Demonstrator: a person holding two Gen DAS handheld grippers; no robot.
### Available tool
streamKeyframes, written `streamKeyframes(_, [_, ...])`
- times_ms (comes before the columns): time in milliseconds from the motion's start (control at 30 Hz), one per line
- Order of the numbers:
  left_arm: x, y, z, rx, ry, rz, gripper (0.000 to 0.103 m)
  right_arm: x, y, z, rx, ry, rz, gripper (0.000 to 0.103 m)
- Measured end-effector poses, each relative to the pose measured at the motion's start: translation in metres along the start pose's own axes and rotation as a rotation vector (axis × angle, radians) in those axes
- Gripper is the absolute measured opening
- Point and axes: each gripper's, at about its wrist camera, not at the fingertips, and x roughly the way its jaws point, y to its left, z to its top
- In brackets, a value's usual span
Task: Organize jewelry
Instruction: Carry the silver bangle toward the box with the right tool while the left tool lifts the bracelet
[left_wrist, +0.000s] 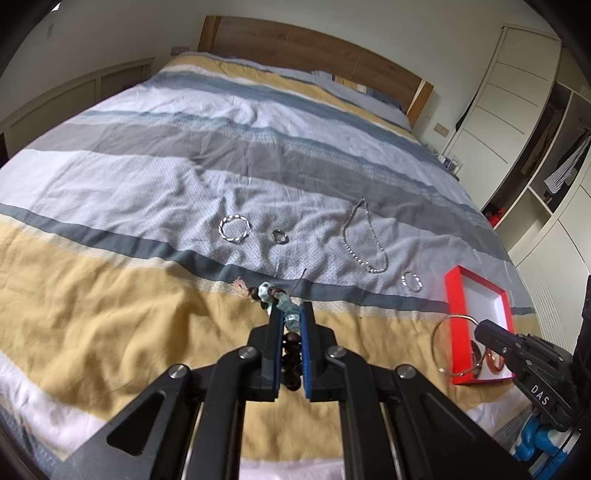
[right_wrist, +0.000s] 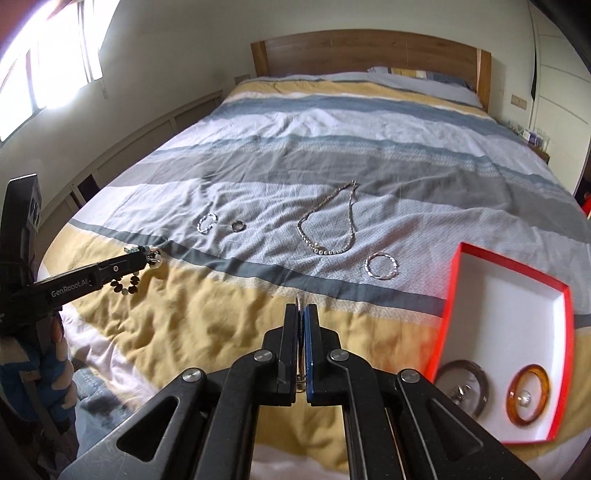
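Note:
My left gripper (left_wrist: 291, 309) is shut on a bracelet of brown and pale blue beads (left_wrist: 266, 291), lifted above the striped bedspread (left_wrist: 147, 177). The right wrist view shows the same gripper (right_wrist: 147, 258) with the beads (right_wrist: 127, 287) dangling under it. My right gripper (right_wrist: 303, 308) is shut on a thin gold bangle (right_wrist: 298, 300), which I see edge-on between the pads. In the left wrist view this bangle (left_wrist: 435, 338) hangs from the right gripper (left_wrist: 483, 326) over the near edge of a red box (left_wrist: 452, 295).
The red box (right_wrist: 458, 288) has a white floor holding a dark bangle (right_wrist: 461, 384) and an amber bangle (right_wrist: 528, 395). On the bedspread lie a silver necklace (right_wrist: 328, 229), a twisted silver bangle (right_wrist: 382, 266), a ring (right_wrist: 238, 226) and another silver bangle (right_wrist: 207, 223).

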Motion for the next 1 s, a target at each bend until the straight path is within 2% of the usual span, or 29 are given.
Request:
streamKeyframes(267, [-0.048,-0.007,-0.008,0.015,-0.055,0.001,0.007,-0.055,-0.006,-0.007,0.003,-0.069,-0.038,0.003])
streamKeyframes(633, [-0.089,-0.029,-0.014,0.032,-0.102,-0.018,0.007,-0.110,-0.048,-0.021,0.049,-0.129,-0.107,0.003])
streamKeyframes(833, [-0.093,-0.067,-0.011,0.092,-0.098,-0.055,0.007,-0.127,-0.072,-0.025,0.060,-0.151,-0.120,0.003])
streamKeyframes(1000, [-0.076,-0.113,-0.007,0.146,-0.067,-0.115,0.007,-0.130,-0.102,-0.026,0.090,-0.153,-0.142,0.003])
